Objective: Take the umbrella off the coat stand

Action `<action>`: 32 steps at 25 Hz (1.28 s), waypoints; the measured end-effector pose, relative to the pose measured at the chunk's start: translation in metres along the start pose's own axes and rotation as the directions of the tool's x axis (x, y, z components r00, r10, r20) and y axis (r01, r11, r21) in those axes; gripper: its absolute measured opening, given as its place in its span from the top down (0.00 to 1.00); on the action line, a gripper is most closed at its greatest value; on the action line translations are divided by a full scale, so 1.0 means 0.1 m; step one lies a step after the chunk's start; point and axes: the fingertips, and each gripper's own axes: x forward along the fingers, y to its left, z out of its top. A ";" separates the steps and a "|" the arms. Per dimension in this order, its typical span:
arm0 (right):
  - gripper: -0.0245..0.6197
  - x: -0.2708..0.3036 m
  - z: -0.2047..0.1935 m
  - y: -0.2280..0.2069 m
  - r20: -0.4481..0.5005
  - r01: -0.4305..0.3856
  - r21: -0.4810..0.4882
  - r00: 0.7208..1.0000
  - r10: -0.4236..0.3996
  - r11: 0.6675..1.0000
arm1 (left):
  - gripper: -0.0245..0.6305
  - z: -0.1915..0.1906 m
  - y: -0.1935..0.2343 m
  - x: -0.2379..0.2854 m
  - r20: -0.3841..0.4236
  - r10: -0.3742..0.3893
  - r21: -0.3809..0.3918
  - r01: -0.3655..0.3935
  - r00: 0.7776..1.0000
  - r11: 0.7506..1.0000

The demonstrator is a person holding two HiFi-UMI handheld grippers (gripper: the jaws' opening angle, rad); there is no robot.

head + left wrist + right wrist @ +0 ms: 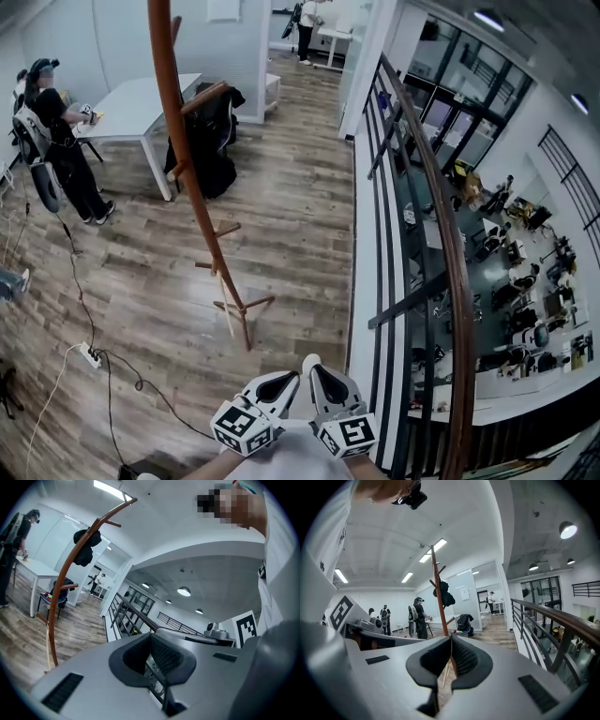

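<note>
Hanging high on the coat stand [441, 616], the umbrella [443, 595] reads only as a dark bundle; the head view crops the stand's top. Left tongs [151, 638] and right tongs [451, 640] are both closed, gripping nothing.

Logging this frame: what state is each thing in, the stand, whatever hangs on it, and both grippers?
Coat stand: upright.
Umbrella: dark bundle hanging near the stand's top, not yet taken off.
Left gripper: shut, nothing between its jaws.
Right gripper: shut, nothing between its jaws.
</note>
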 end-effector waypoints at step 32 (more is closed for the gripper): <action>0.91 2.53 1.49 -3.12 0.062 -0.125 0.012 0.990 0.124 0.992 | 0.93 1.83 1.40 3.48 0.116 0.168 -0.035 -0.165 0.979 0.986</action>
